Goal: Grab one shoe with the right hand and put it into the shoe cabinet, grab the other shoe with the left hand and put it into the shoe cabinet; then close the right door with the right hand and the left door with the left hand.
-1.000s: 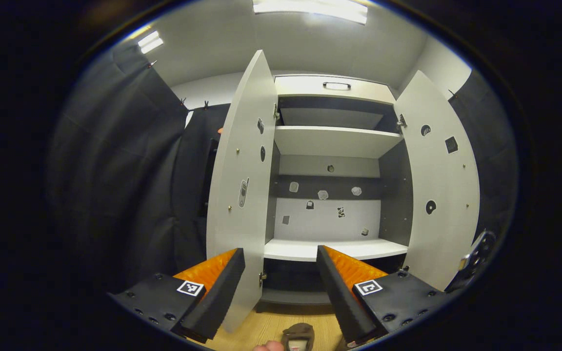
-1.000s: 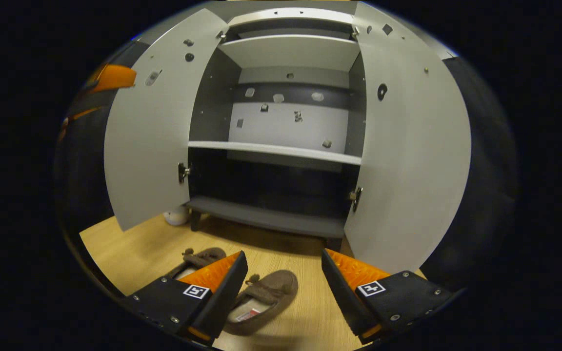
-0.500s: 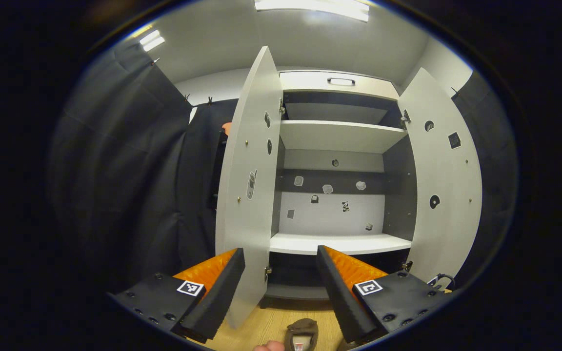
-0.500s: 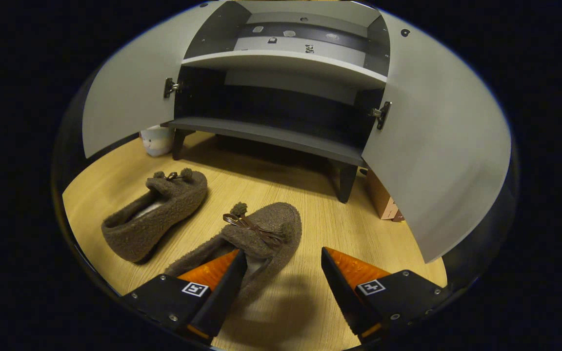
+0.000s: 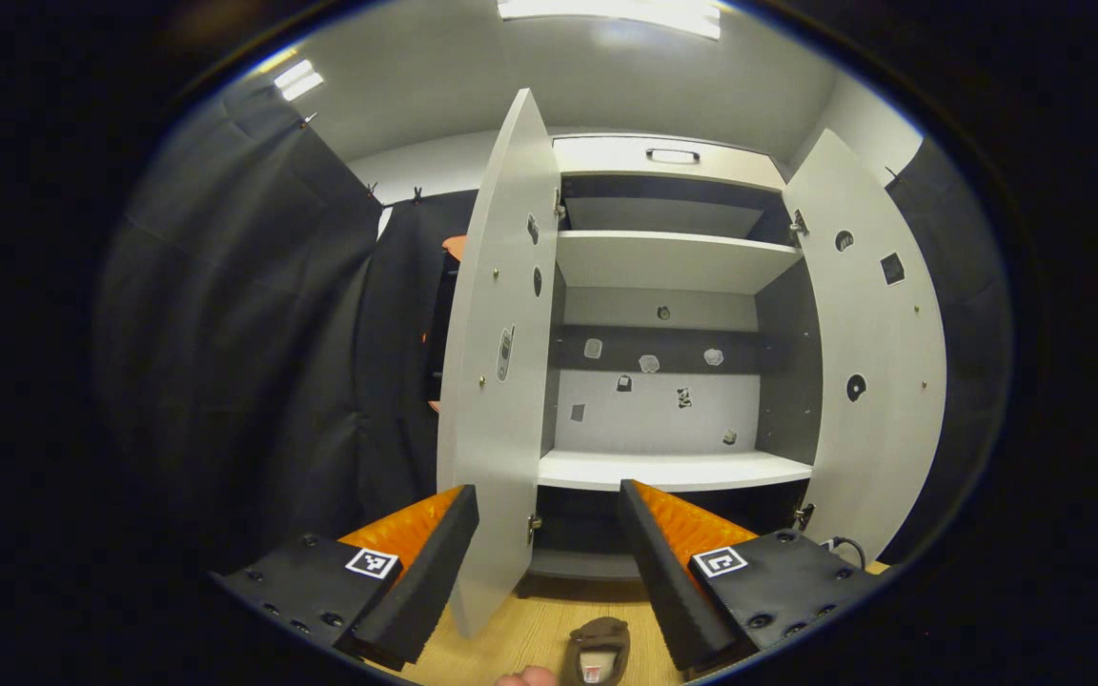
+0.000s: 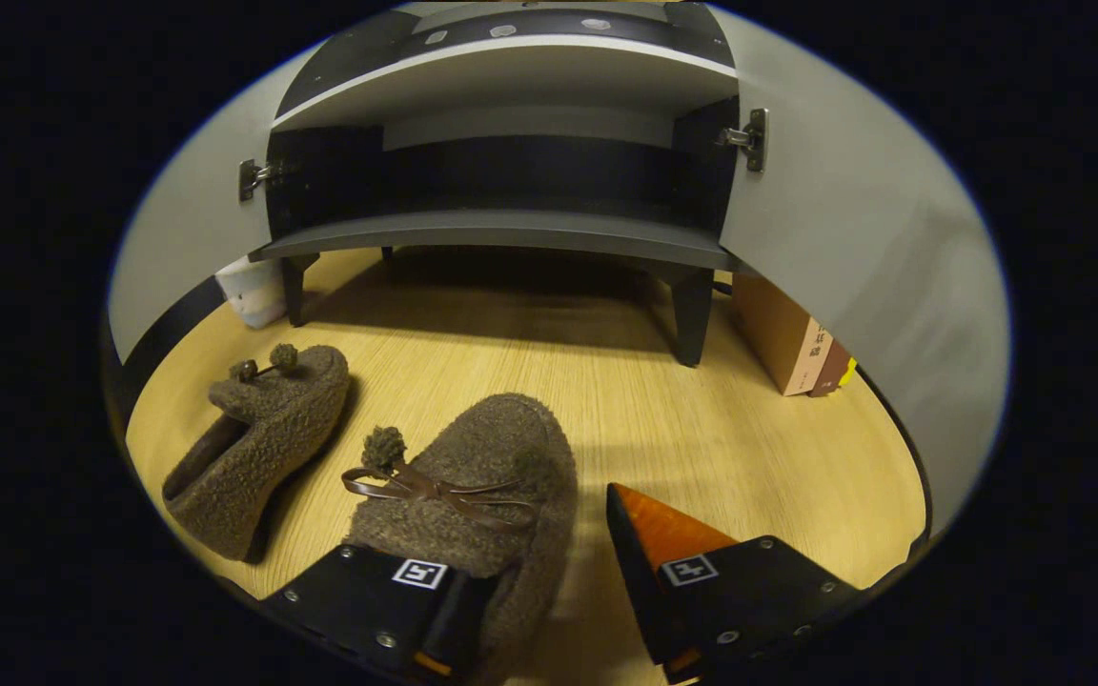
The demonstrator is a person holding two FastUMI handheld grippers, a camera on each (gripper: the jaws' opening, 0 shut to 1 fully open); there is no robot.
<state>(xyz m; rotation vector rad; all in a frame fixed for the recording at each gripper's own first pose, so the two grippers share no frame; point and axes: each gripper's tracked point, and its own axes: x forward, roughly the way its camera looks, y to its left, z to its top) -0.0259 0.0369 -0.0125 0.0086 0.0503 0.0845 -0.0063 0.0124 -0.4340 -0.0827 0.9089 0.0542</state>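
Two brown fuzzy shoes lie on the wooden floor in the right gripper view. The nearer shoe point(image 6: 487, 467), with a bow and a pompom, is right under my right gripper point(image 6: 544, 562). That gripper is open: its left finger dips into the shoe's opening and its right finger point(image 6: 654, 534) stands outside the shoe's right side. The other shoe point(image 6: 258, 433) rests to the left, apart. The shoe cabinet point(image 6: 501, 233) stands beyond with both doors open. My left gripper point(image 5: 549, 534) is held open and empty, higher up, facing the cabinet point(image 5: 668, 467). One shoe point(image 5: 597, 653) peeks below it.
The left door point(image 5: 501, 381) swings out close in front of my left gripper, and the right door point(image 5: 878, 381) stands wide. A brown box point(image 6: 787, 338) leans by the cabinet's right leg and a white object point(image 6: 249, 291) sits by its left leg. Black cloth hangs at the left.
My right gripper has dropped down onto the nearer shoe, its left finger now inside the opening and the jaws slightly narrower. The left gripper has drifted a little left.
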